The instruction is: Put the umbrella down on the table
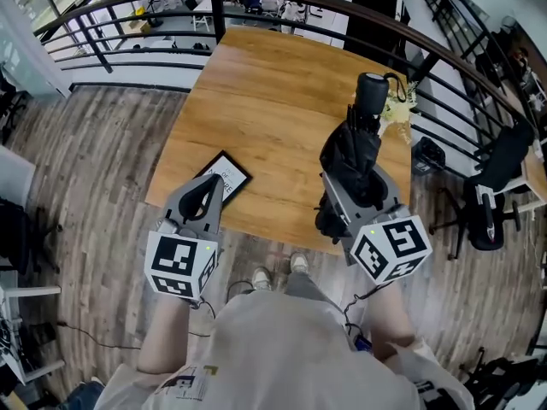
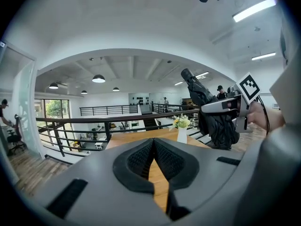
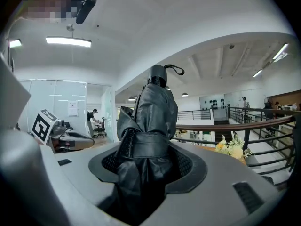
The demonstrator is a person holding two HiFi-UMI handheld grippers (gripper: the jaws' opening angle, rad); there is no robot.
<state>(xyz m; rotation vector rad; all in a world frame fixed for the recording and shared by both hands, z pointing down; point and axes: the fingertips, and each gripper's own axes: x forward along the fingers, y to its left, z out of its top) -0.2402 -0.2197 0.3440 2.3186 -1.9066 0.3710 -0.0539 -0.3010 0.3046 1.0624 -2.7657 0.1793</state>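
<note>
Currently, the umbrella [image 1: 355, 156] is a black, folded compact model: canopy bunched and bound by a strap, with a round handle and wrist loop at the far end. It is clamped between the fingers [image 3: 186, 165] of the right gripper [image 1: 357, 196] and held in the air over the near right edge of the wooden surface [image 1: 265, 101]. The left gripper [image 1: 203, 199] has its fingers [image 2: 138, 159] closed together, with nothing between them. The umbrella's lower end is hidden behind the right gripper body. Print on the black-framed card [image 1: 224, 176] is illegible.

Framed card [image 1: 224, 176] print too small; nothing legible.
</note>
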